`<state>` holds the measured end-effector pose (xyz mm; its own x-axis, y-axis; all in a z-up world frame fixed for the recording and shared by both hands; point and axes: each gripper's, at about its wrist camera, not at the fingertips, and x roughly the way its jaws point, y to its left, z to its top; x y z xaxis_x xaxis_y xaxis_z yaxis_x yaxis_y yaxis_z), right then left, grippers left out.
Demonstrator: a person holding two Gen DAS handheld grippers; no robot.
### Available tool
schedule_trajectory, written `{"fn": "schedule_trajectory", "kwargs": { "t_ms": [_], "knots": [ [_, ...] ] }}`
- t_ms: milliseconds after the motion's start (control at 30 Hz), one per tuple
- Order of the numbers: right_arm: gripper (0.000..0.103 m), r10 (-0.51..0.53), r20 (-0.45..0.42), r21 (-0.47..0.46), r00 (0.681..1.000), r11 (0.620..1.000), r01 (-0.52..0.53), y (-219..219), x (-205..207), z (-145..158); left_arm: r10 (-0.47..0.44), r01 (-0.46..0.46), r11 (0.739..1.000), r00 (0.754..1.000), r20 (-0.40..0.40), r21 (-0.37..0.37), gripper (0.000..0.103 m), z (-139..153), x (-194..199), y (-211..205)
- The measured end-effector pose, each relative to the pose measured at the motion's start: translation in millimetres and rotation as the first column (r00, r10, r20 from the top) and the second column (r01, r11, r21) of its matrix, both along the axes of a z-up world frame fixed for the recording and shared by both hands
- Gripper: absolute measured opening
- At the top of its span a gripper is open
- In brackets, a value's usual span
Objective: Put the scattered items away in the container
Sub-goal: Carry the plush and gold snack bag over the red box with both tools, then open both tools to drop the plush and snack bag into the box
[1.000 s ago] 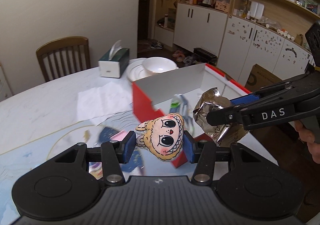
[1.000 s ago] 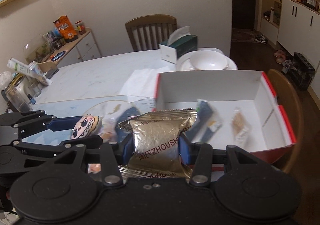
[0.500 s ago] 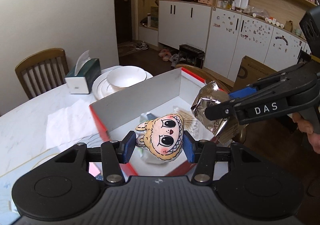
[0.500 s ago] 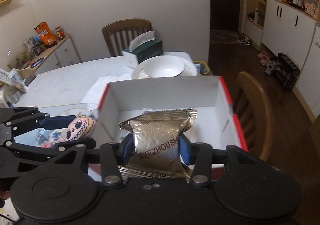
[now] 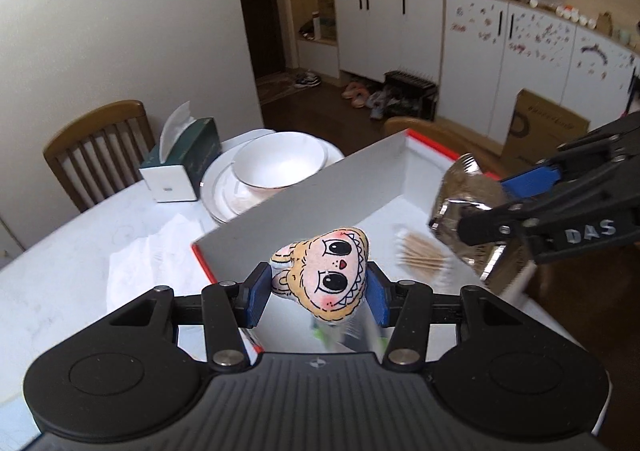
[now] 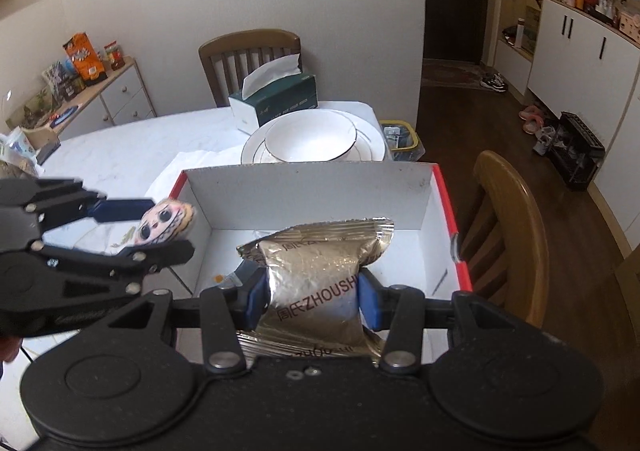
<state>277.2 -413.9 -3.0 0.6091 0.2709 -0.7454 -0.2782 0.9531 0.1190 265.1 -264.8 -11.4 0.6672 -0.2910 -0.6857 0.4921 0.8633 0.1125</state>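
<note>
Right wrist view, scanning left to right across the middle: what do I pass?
Left gripper holding the plush face toy → white box → foil snack packet → wooden chair.

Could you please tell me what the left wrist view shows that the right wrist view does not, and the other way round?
Only the left wrist view shows the bundle of wooden sticks lying in the box and a cardboard carton on the floor. Only the right wrist view shows the side cabinet with snacks. Both show the left claw gripping the plush toy, the right claw gripping the foil packet, the bowl and the tissue box.
</note>
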Motion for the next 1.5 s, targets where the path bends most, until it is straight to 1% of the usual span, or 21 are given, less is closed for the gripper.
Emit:
{"fn": "schedule_trajectory", "kwargs": {
  "t_ms": [133, 300, 367, 500, 733, 967, 1167, 1300, 1400, 1500],
  "knots": [
    [0.045, 0.029, -0.012, -0.019, 1.0, 0.999, -0.029, 8.3, 7.4, -8.8, 0.021, -0.02, 0.999, 1.0, -0.017, 0.034, 0.049, -12.7, 15.6, -3.2],
    [0.045, 0.045, -0.039, -0.03, 0.998, 0.998, -0.046, 14.3, 16.5, -22.1, 0.017, -0.015, 0.996, 1.0, -0.02, 0.089, 0.049, -26.0, 28.6, -12.0],
    [0.045, 0.054, -0.045, -0.034, 0.998, 0.998, -0.055, 16.8, 18.0, -27.1, 0.023, -0.019, 0.995, 0.999, -0.033, 0.1, 0.049, -31.4, 35.5, -13.6],
    [0.045, 0.06, -0.061, -0.051, 0.996, 0.997, -0.063, 20.0, 21.0, -37.7, 0.022, -0.015, 0.989, 0.999, -0.049, 0.145, 0.049, -43.3, 43.2, -19.6],
    [0.045, 0.067, -0.09, -0.086, 0.994, 0.993, -0.075, 18.6, 29.3, -56.1, 0.006, 0.011, 0.98, 0.996, -0.084, 0.196, 0.049, -60.0, 52.9, -30.8],
    [0.045, 0.061, -0.115, -0.105, 0.991, 0.992, -0.073, 11.9, 35.8, -68.9, 0.009, 0.017, 0.979, 0.992, -0.127, 0.202, 0.049, -71.8, 59.6, -36.9],
    [0.045, 0.086, -0.141, -0.113, 0.986, 0.988, -0.102, 12.7, 38.9, -78.3, -0.001, 0.039, 0.977, 0.984, -0.177, 0.21, 0.049, -80.0, 64.2, -44.4],
    [0.045, 0.097, -0.165, -0.116, 0.981, 0.986, -0.117, 13.7, 41.7, -83.1, 0.003, 0.046, 0.975, 0.976, -0.218, 0.216, 0.049, -83.5, 70.2, -47.3],
    [0.045, 0.106, -0.185, -0.123, 0.977, 0.984, -0.13, 14.9, 42.3, -86.6, -0.001, 0.061, 0.973, 0.964, -0.265, 0.22, 0.048, -85.6, 75.9, -49.6],
    [0.046, 0.113, -0.197, -0.126, 0.974, 0.982, -0.14, 16.4, 42.1, -89.3, 0.011, 0.057, 0.974, 0.955, -0.296, 0.22, 0.049, -87.3, 81.0, -49.3]
  ]
}}
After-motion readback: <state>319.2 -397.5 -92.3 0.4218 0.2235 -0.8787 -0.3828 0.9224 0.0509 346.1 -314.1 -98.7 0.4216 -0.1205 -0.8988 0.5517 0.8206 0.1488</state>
